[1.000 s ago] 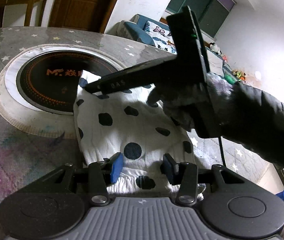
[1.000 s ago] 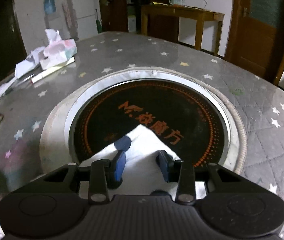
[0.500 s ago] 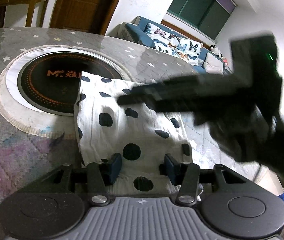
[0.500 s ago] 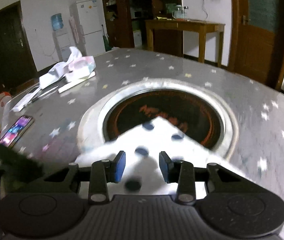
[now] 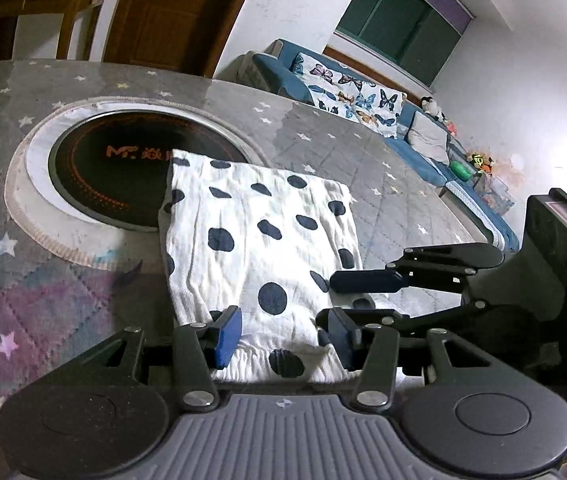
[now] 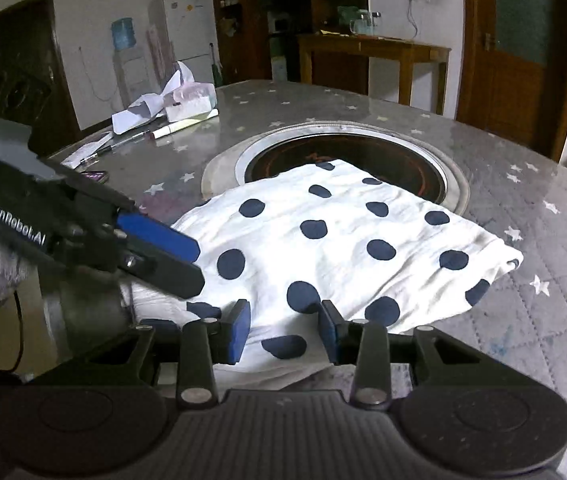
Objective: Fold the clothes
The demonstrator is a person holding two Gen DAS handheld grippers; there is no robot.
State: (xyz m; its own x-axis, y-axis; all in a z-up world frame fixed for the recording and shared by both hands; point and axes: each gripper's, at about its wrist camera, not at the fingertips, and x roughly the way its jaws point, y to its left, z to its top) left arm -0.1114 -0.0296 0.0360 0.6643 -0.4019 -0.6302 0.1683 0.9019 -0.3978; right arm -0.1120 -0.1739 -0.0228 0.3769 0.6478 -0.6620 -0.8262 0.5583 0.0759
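A round cooktop [image 5: 95, 172] is sunk into the star-printed table [image 5: 23, 272] at far left, its near-right rim covered by the far corner of a white, dark-spotted cloth [image 5: 255, 248]. The cloth lies folded and flat toward the near edge of the table. The left gripper [image 5: 279, 336] hovers at the cloth's near hem, its blue pads apart and clamped on nothing. At right, the right gripper [image 6: 285, 330] reaches the near-right corner, its pads likewise apart and empty. From here the next fold could likely go askew: two tools crowd the same near edge and could collide, a pinch might catch only the top layer and peel the fold open, and the corner overhanging the cooktop may drag and bunch.
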